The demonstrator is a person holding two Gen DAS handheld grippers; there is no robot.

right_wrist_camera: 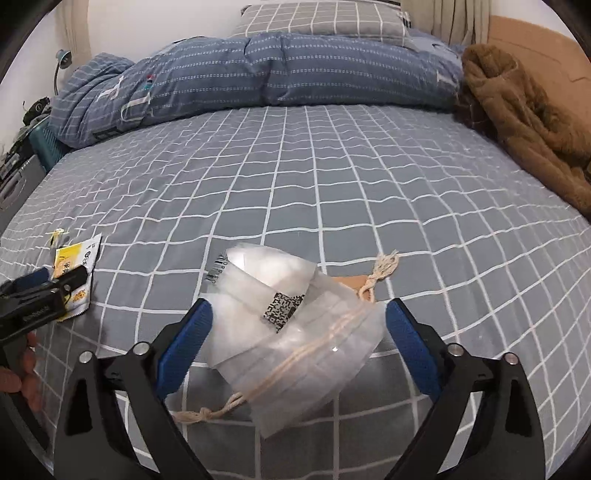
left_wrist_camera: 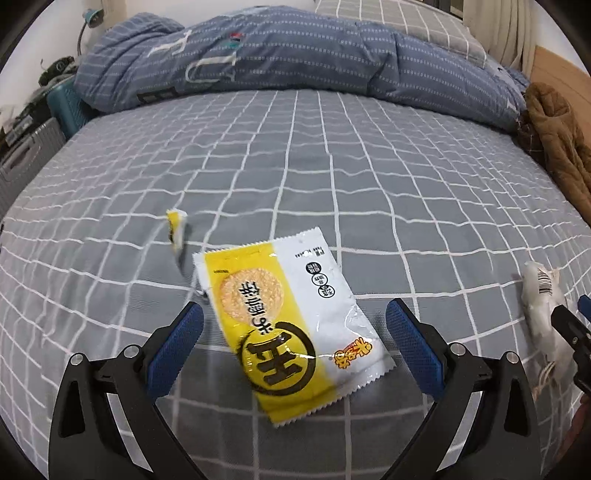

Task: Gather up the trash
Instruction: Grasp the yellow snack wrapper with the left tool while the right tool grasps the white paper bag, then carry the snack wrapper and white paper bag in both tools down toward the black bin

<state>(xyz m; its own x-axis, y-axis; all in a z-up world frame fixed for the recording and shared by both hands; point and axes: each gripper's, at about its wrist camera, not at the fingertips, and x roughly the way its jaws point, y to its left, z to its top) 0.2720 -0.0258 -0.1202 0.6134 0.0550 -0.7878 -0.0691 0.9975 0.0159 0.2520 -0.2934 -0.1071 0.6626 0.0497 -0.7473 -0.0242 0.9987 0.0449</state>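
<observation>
A yellow and white snack wrapper (left_wrist_camera: 284, 317) lies flat on the grey checked bed sheet (left_wrist_camera: 295, 166). My left gripper (left_wrist_camera: 294, 317) is open, its blue pads on either side of the wrapper. A small torn yellow wrapper scrap (left_wrist_camera: 175, 229) lies just beyond it to the left. A clear plastic bag (right_wrist_camera: 295, 332) with barcode labels and a cream drawstring lies on the sheet. My right gripper (right_wrist_camera: 298, 315) is open around that bag. The bag also shows at the right edge of the left wrist view (left_wrist_camera: 543, 310). The wrapper (right_wrist_camera: 75, 266) and left gripper (right_wrist_camera: 44, 288) show in the right wrist view.
A rolled blue quilt (left_wrist_camera: 277, 55) lies across the far side of the bed, with a grey checked pillow (right_wrist_camera: 321, 18) behind it. A brown fleece garment (right_wrist_camera: 524, 122) is heaped at the right edge. Suitcases (left_wrist_camera: 33, 147) stand beside the bed on the left.
</observation>
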